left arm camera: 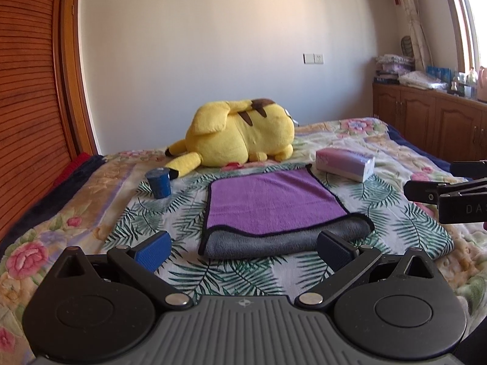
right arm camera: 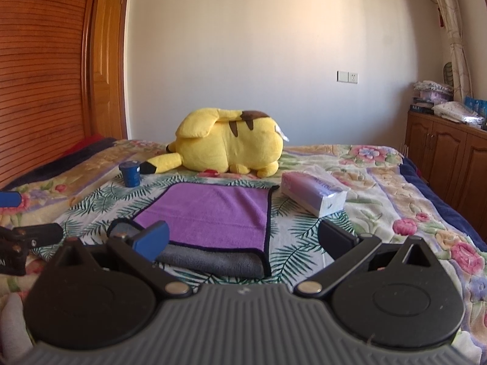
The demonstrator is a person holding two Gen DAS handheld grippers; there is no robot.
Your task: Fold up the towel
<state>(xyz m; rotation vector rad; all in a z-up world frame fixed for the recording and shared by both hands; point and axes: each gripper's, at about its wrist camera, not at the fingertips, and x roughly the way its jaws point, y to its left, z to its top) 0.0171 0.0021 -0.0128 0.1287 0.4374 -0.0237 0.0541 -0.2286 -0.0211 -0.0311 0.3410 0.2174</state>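
A purple towel point(left arm camera: 268, 203) with a grey underside and black hem lies folded flat on the bed, its grey fold edge nearest me. It also shows in the right wrist view point(right arm camera: 213, 213). My left gripper point(left arm camera: 243, 248) is open and empty, just in front of the towel's near edge. My right gripper point(right arm camera: 243, 238) is open and empty, over the towel's near right corner. The right gripper's side shows at the right edge of the left wrist view point(left arm camera: 450, 194). Part of the left gripper shows at the left edge of the right wrist view point(right arm camera: 24, 237).
A yellow plush toy point(left arm camera: 240, 133) lies behind the towel. A blue cup point(left arm camera: 159, 182) stands at its left. A tissue pack point(left arm camera: 345, 164) lies at its right. The floral bedspread point(left arm camera: 76, 213) surrounds them. A wooden headboard point(left arm camera: 30, 91) is left, wooden cabinets point(left arm camera: 432, 121) right.
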